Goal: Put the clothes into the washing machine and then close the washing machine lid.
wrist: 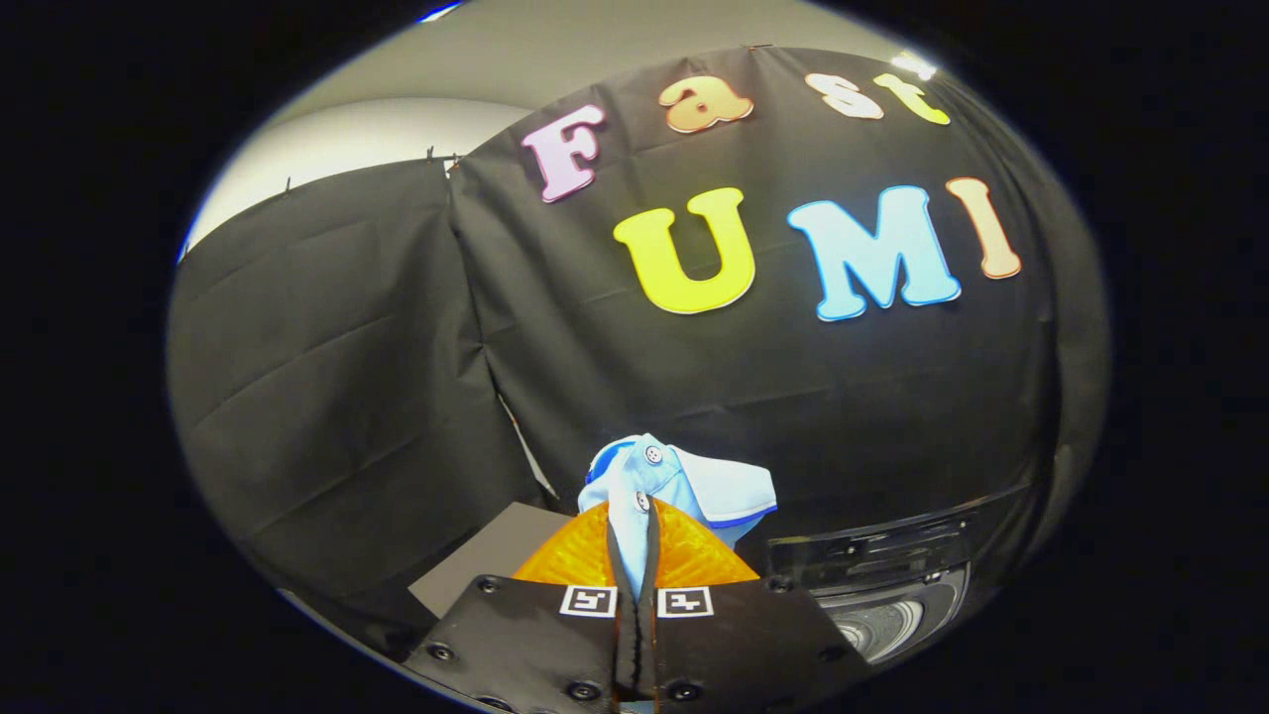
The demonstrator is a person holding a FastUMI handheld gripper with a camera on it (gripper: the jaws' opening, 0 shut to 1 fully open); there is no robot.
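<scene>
A light blue shirt (674,486) with white buttons and a dark-edged collar is pinched between the two fingers of my gripper (639,531), which is shut on it. The cloth bunches up just ahead of the fingertips and hangs in the air in front of the booth's black wall. Down to the right, beyond the fingers, the dark control panel and the round opening of the washing machine (882,595) show, with the pale ribbed drum (877,625) inside.
A grey flat surface (486,560) lies to the left of the fingers, below the black cloth wall. A pale wall and ceiling (377,139) rise above the cloth.
</scene>
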